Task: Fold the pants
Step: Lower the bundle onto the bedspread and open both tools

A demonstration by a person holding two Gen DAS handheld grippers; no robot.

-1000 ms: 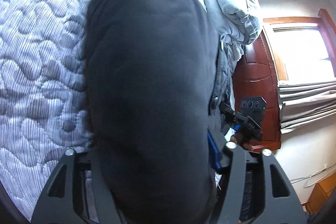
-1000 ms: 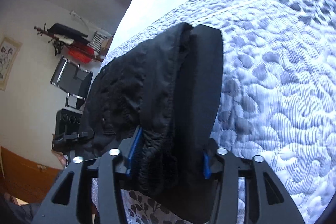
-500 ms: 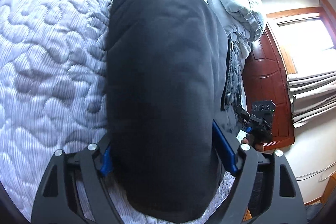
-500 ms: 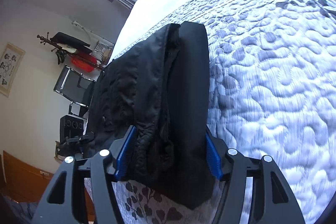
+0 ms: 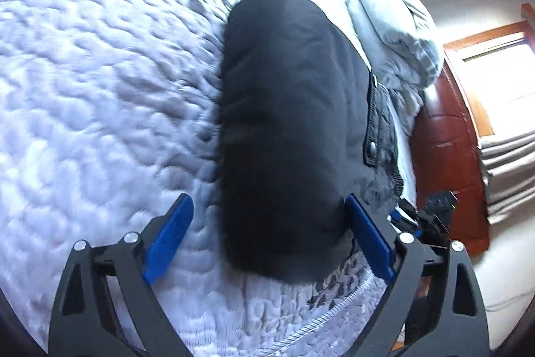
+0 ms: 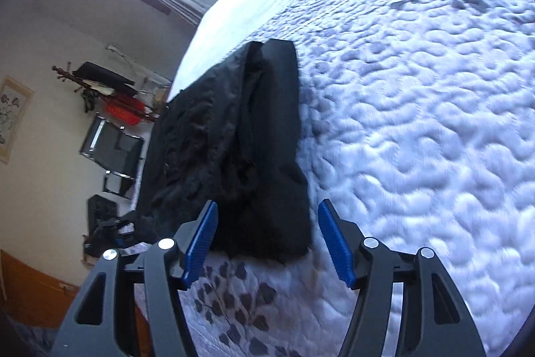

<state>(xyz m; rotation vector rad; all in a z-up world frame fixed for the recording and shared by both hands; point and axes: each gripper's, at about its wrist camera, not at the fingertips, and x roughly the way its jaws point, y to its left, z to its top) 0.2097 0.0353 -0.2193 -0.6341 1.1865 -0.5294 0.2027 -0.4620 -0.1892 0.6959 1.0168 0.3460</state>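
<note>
The black pants (image 5: 287, 129) lie folded in a thick bundle on the white quilted bed (image 5: 100, 89). My left gripper (image 5: 267, 240) is open; its blue pads stand either side of the bundle's near end without holding it. In the right wrist view the pants (image 6: 240, 149) lie ahead, their waistband side to the left. My right gripper (image 6: 267, 243) is open, pads apart just short of the bundle's near edge. The right gripper also shows in the left wrist view (image 5: 424, 216), beyond the pants.
A pile of grey bedding (image 5: 394, 32) lies at the head of the bed beside a red wooden headboard (image 5: 448, 156). The bed edge runs near the pants; beyond it stand a black chair (image 6: 113, 153) and a coat rack (image 6: 100, 82).
Both grippers opened, let go of the pants and drew back. The folded bundle now rests on the bed, farther from both cameras.
</note>
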